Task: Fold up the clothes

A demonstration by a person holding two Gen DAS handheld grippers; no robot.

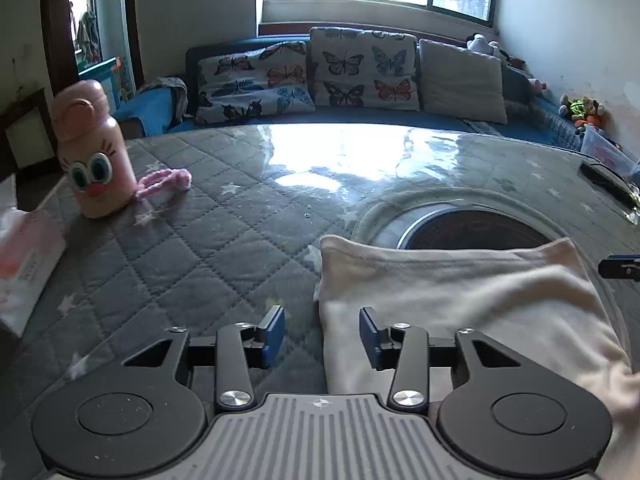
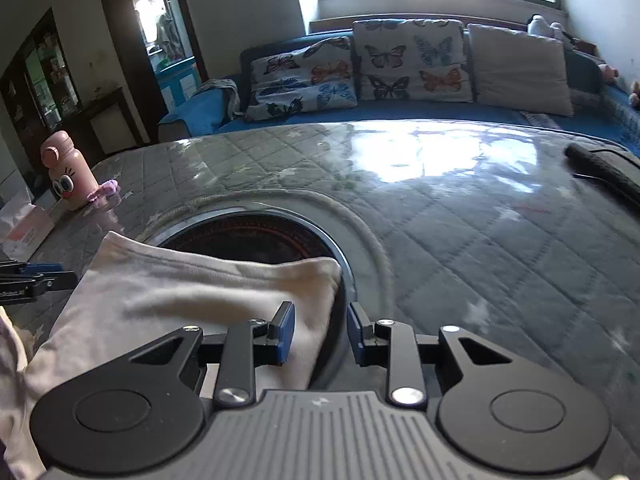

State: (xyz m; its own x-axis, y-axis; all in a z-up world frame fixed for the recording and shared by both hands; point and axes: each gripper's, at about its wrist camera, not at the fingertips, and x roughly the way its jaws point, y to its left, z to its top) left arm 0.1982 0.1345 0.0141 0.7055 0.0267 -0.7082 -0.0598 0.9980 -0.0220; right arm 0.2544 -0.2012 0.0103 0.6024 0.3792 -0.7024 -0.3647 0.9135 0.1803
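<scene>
A folded cream garment [image 1: 460,292] [image 2: 192,292] lies flat on the grey quilted tabletop [image 1: 208,248] [image 2: 500,248], partly over a round dark opening [image 1: 472,228] [image 2: 256,236]. My left gripper [image 1: 322,332] hovers at the garment's near left edge. Its jaws stand apart, the cloth edge lies below the gap, and neither pad presses on it. My right gripper [image 2: 320,334] is at the near right edge, jaws likewise apart over the cloth's border with no grip. Loose cloth trails toward the camera at the bottom of both views.
A pink bottle with a cartoon face [image 1: 94,152] [image 2: 66,172] and a pink hair tie [image 1: 164,182] stand at the table's far left, with a tissue pack [image 1: 24,264] nearer. A black object [image 2: 600,172] lies far right. A blue sofa with butterfly pillows [image 1: 360,68] is behind.
</scene>
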